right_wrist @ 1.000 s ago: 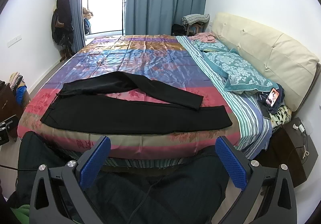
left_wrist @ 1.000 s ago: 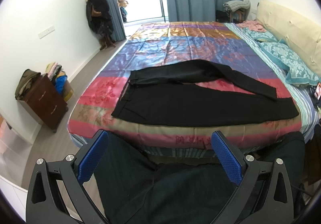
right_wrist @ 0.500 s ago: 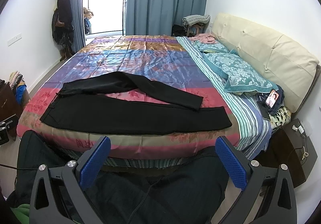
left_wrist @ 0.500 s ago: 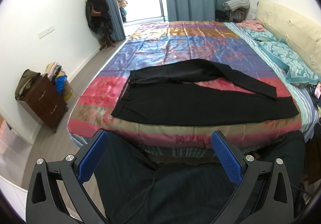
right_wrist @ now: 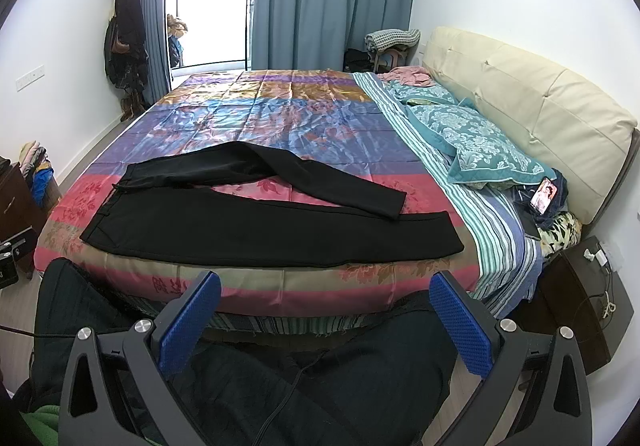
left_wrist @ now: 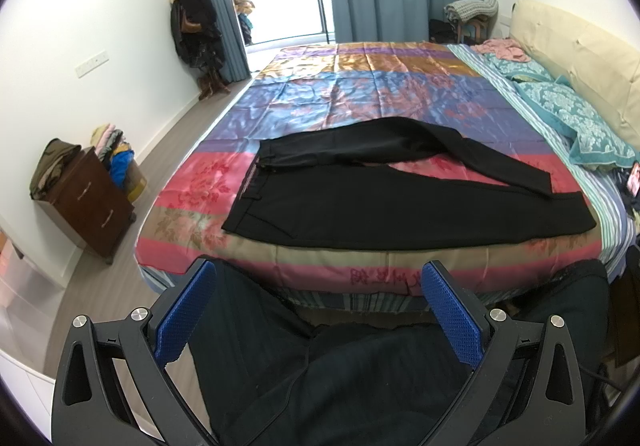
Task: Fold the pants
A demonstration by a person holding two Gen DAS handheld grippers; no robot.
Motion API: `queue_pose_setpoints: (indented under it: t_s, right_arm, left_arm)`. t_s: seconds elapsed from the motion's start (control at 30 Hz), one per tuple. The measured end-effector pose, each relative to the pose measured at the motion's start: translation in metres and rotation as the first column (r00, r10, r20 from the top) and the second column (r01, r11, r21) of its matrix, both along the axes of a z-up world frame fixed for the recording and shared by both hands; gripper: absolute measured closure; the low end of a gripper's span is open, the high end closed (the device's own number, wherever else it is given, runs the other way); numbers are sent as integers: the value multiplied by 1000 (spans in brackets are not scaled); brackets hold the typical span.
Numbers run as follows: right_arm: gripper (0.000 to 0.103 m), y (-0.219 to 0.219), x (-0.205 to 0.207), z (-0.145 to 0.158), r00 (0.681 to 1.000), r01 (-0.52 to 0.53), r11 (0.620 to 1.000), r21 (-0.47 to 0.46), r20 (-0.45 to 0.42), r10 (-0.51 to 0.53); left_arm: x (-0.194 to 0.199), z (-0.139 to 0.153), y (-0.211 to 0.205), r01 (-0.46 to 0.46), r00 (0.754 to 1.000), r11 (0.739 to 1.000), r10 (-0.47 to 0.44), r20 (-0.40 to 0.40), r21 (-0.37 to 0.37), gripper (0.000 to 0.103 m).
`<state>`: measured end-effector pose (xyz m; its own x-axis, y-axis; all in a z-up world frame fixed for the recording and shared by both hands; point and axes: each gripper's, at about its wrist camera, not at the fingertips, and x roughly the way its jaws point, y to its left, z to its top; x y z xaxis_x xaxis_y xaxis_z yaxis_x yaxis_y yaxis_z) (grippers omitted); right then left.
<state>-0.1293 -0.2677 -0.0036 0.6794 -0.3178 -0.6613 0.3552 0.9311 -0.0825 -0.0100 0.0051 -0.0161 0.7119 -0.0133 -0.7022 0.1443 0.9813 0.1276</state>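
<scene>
Black pants (left_wrist: 400, 202) flat on the bed (left_wrist: 360, 94) — well ahead of both tongs; left tongs (left_wrist: 316, 310), right tongs (right_wrist: 326, 320) wide open, empty

A bed (right_wrist: 256, 286) with a striped satin cover fills mid-frame; black pants (right_wrist: 248, 226) lie flat near its lower edge, teal pillows (right_wrist: 480, 146) at right.

Pants (left_wrist: 400, 202): matt black cloth, smooth weave. Bedspread (left_wrist: 372, 106): glossy satin-like cloth, creased. Pillow (right_wrist: 484, 146): patterned cloth, dull finish. Headboard (right_wrist: 532, 102): cream, smooth, leather-like padding. Cabinet (left_wrist: 90, 202): dark wood, slight sheen. Left gripper (left_wrist: 316, 302) and right gripper (right_wrist: 324, 310): matt black plastic, blue textured pads, bright metal screws.
</scene>
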Motion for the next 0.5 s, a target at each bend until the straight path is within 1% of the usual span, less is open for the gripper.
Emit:
queue_pose_setpoints:
  t_s: [0.5]
  right_arm:
    - [0, 1, 0, 0, 1000, -3, 1000, 0, -2, 3]
  left_arm:
    - [0, 1, -1, 0, 1000, 1000, 0, 1, 1, 1]
